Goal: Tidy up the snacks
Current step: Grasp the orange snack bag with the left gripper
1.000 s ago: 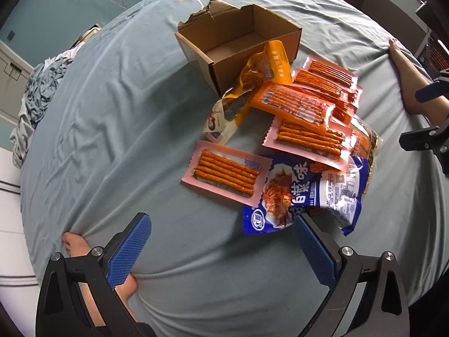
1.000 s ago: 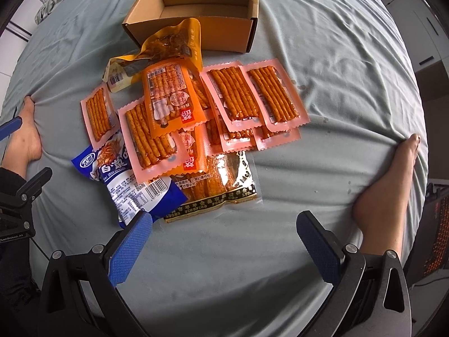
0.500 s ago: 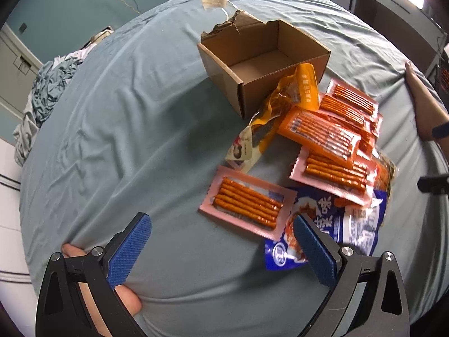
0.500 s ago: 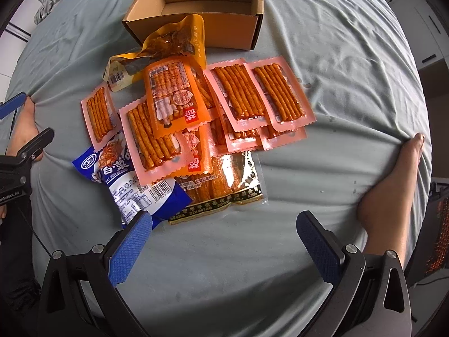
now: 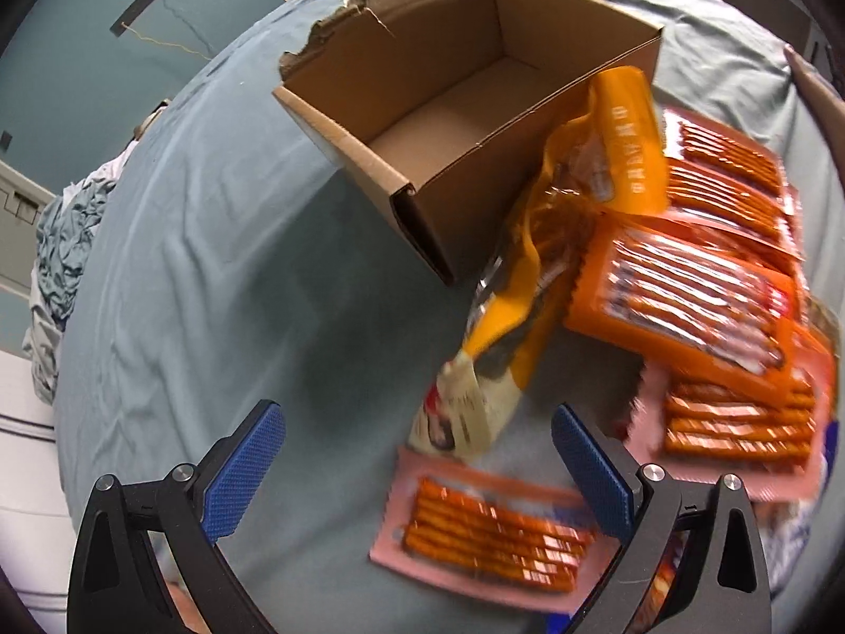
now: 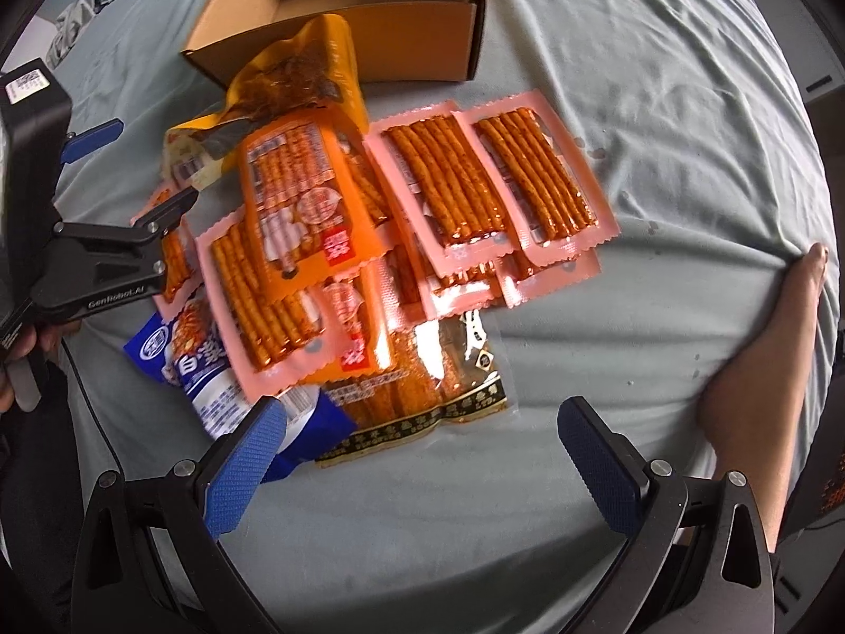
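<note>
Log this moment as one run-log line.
left gripper: open, over pink snack pack | right gripper: open, empty | cardboard box: empty | snacks: piled on bed sheet

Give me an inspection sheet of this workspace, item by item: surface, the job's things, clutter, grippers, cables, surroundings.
Surface: wrinkled grey-blue bedsheet.
Job's things: open cardboard box, empty as far as visible; overlapping pile of snacks beside it: pink stick packs, orange pack, yellow-orange bag leaning on the box, blue bag, clear pack.
Clutter: nothing seen.
Grippers: left gripper open over the pile's edge; right gripper open, empty.
Cables: nothing seen.
Surroundings: person's foot on the sheet; crumpled bedding at the edge.
</note>
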Demonstrator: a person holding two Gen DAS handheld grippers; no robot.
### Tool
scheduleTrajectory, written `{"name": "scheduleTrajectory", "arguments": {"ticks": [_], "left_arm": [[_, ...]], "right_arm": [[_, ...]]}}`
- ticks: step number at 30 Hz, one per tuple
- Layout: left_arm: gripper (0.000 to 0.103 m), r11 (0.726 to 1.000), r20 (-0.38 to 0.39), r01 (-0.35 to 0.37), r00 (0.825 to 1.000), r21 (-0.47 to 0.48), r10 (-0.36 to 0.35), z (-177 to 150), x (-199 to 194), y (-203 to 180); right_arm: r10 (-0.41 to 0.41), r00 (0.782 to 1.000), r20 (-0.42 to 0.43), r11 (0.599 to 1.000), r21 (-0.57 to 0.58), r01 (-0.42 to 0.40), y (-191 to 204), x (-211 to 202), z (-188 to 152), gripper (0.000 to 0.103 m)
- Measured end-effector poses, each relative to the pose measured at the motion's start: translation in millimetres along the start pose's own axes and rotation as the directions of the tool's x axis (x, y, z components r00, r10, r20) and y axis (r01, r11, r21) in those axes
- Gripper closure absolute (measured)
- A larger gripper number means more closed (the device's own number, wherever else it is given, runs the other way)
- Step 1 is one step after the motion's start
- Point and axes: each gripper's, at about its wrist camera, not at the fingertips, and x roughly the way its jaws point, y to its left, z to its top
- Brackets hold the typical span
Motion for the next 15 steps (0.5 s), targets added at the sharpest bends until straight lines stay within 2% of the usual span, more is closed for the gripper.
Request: {"name": "scheduleTrajectory", "arguments": {"ticks": [2,3,4,6,7,9,10,11,12,15], "left_arm": [[0.001,1.000,0.001,-0.001,1.000,0.007,0.001,7.3,8.6,-2.1],[0.007,1.000,0.001,0.010,1.000,0.007,-0.010,12.0,12.4,-3.8],[0.019,1.000,0.001,0.022,1.000,0.006,-0.022,15.6,14.5,-5.4],[0.033,0.998,-0.009,0.060,0.998,0.007,-0.060,21.7,18.7,-10.1],[0.047,0.997,-0.015,0.080,0.997,0.009,-0.079,23.1,19.6,-13.0],[0.061,0.995,-0.011,0.101,0.995,0.021,-0.101,23.0,15.2,-19.8],[0.079,0.997,0.003,0.071,0.997,0.037,-0.071,21.8,10.6,-22.5],[0.080,0.996,0.009,0.069,0.998,0.050,-0.069,20.3,7.1,-23.3],[0.086,0.995,0.024,0.086,0.996,0.058,-0.088,18.4,-0.2,-23.0],[0.089,0.986,0.057,0.153,0.986,0.067,-0.157,11.5,-22.0,-16.7]], "right_arm": [[-0.005,1.000,-0.007,1.000,0.013,0.005,-4.5,6.6,6.0,0.000],[-0.005,1.000,-0.011,1.000,0.018,0.005,-5.9,9.1,8.4,0.000],[-0.004,1.000,-0.015,1.000,0.023,0.004,-7.6,11.8,10.6,0.000],[-0.003,1.000,-0.022,0.999,0.032,0.003,-9.7,16.6,14.2,0.000],[-0.005,1.000,-0.023,0.999,0.033,0.006,-9.4,18.0,14.9,0.000],[-0.010,1.000,-0.023,0.999,0.030,0.011,-9.5,19.0,16.5,0.000],[-0.011,1.000,-0.022,1.000,0.024,0.012,-8.7,19.1,16.6,0.000],[-0.012,1.000,-0.020,1.000,0.018,0.013,-8.2,18.1,16.5,0.000],[-0.015,1.000,-0.016,1.000,0.012,0.016,-7.8,16.9,16.0,0.000],[-0.039,0.999,0.001,0.999,-0.006,0.039,-4.9,13.4,14.5,0.000]]}}
